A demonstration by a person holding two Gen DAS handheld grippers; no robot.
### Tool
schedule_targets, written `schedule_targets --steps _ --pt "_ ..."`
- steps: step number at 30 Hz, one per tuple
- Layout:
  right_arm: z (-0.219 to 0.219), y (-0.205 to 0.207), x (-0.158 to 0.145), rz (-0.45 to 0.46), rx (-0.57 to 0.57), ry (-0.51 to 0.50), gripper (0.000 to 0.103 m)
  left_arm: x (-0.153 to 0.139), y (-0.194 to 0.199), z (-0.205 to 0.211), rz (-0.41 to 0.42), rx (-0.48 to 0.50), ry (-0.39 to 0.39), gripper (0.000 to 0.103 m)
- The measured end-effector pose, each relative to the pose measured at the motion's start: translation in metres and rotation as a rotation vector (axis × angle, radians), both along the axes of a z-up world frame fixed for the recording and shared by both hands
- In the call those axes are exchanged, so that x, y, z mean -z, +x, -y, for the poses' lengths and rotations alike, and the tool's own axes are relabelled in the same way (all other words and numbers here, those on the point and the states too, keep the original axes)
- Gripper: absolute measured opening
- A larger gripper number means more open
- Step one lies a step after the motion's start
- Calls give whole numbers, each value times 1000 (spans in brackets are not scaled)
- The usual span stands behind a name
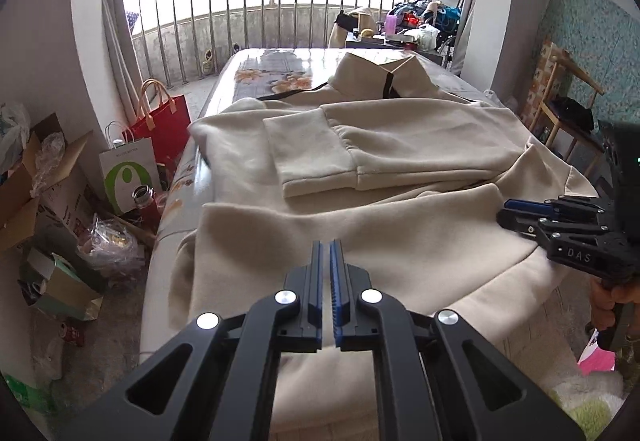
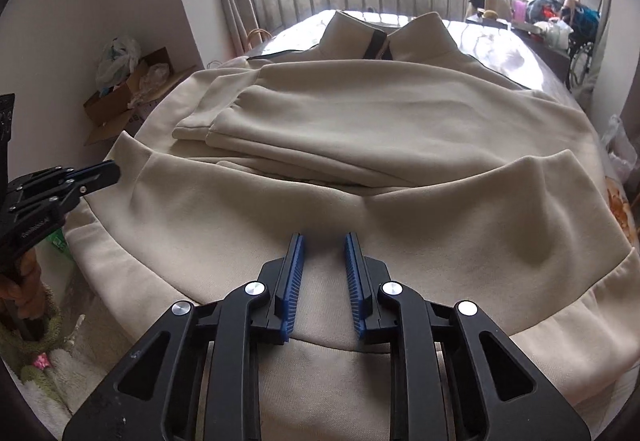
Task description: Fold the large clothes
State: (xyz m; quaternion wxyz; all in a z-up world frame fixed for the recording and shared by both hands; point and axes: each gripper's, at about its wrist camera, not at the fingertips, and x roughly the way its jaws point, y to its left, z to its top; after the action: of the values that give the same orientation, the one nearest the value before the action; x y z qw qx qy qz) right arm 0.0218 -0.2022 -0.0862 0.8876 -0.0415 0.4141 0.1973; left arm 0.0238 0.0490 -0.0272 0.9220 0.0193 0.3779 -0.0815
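Observation:
A large beige sweatshirt lies spread on the table, collar far away, both sleeves folded across the chest. Its lower part is folded up toward the sleeves, making a raised fold. My left gripper is shut, empty, just above the folded hem near the front edge. It shows at the left of the right wrist view. My right gripper is open, empty, hovering over the hem. It shows at the right of the left wrist view.
The table has a glossy floral top. Left of it on the floor stand a red bag, a white paper bag, a bottle and cardboard boxes. A wooden chair stands right. Railing behind.

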Motion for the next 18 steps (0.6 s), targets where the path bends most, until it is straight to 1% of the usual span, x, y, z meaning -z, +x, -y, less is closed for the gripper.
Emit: schedule_targets --steps 2,3,4,5,6,7,9,10,11,12,14,15,16,18 --pt "1 -1 1 3 3 1 20 17 -1 -15 -71 -93 82 5" --pt "1 0 1 1 2 1 20 24 -5 -28 -80 -120 67 5" --pt "2 0 1 0 2 5 20 22 -11 -39 -72 -136 13 5" --pt "3 1 1 -4 2 8 20 21 -15 -46 -80 -148 -17 5" --pt "4 1 1 -5 2 11 20 19 -18 -50 -79 -154 -24 5" --pt "4 1 1 -2 1 11 20 17 -22 -50 -68 -160 -9 5" --pt "4 2 2 3 2 11 20 14 -27 -47 -50 -181 64 5" --pt "4 2 1 6 4 10 20 15 -28 -46 -46 -224 141 5" --pt "4 2 2 6 4 11 20 16 -27 -50 -51 -255 183 5" --pt "5 1 2 8 6 16 20 16 -28 -57 -64 -277 176 5" --pt "5 1 2 11 9 23 20 8 -32 -71 -51 -300 74 5" --pt "5 1 2 11 10 24 20 0 -34 -73 -24 -288 23 5" --pt "5 1 2 11 11 26 20 -7 -35 -69 2 -266 -5 5" --pt "6 1 2 11 14 32 20 -17 -33 -54 35 -185 -65 5"
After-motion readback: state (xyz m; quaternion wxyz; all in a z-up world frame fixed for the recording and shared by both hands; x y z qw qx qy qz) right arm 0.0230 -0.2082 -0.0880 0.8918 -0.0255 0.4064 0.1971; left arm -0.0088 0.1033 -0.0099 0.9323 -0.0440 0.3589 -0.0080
